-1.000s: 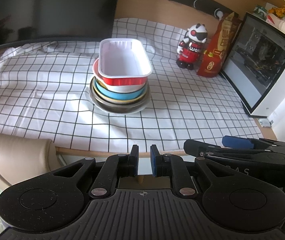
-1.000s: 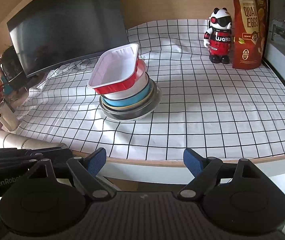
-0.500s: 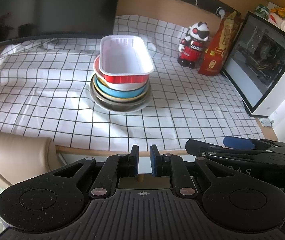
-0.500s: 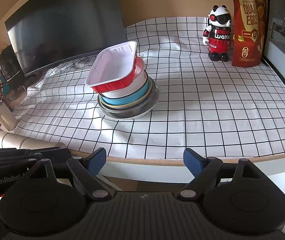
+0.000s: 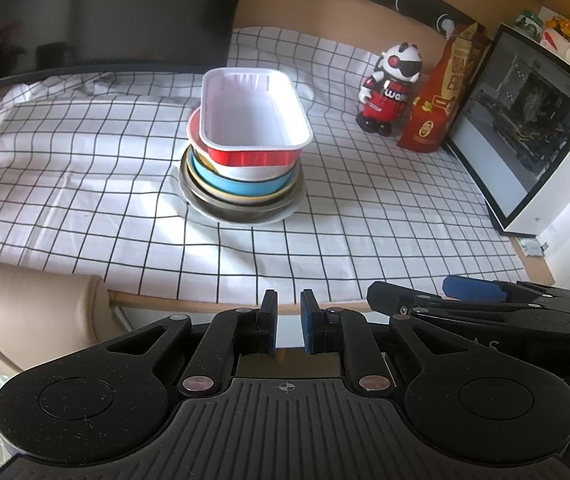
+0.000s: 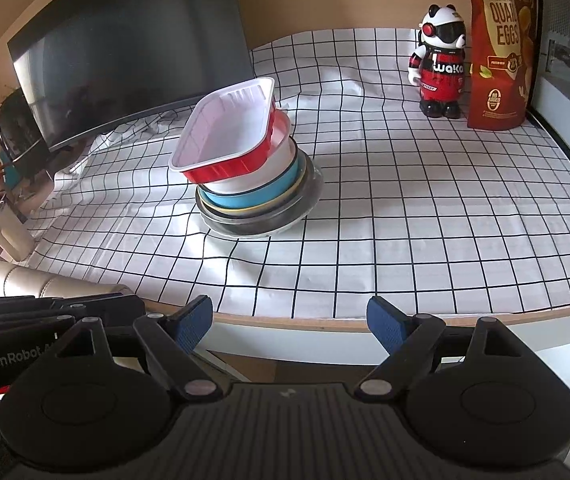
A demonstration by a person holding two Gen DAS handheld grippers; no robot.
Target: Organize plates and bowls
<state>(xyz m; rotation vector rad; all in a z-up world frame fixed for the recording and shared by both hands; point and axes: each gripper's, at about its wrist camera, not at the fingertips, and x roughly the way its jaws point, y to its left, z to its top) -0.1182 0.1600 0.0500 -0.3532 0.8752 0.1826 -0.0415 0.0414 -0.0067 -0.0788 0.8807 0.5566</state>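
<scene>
In the middle of the checked tablecloth stands one stack of dishes. On top sits a red foil tray (image 5: 253,128) with a white inside, tilted a little in the right wrist view (image 6: 229,140). Under it come a white bowl (image 5: 253,171), a blue bowl (image 5: 241,188), a yellow-rimmed dish and a dark metal plate (image 5: 245,214). My left gripper (image 5: 288,320) hangs shut and empty in front of the table's near edge. Beside it my right gripper (image 6: 291,320) stands open, also empty and short of the table.
A dark monitor (image 6: 125,48) stands at the back left. A panda robot toy (image 6: 441,64) and a red snack bag (image 6: 501,48) stand at the back right, beside a white computer case (image 5: 525,128). A beige cushion (image 5: 25,304) lies below the near edge.
</scene>
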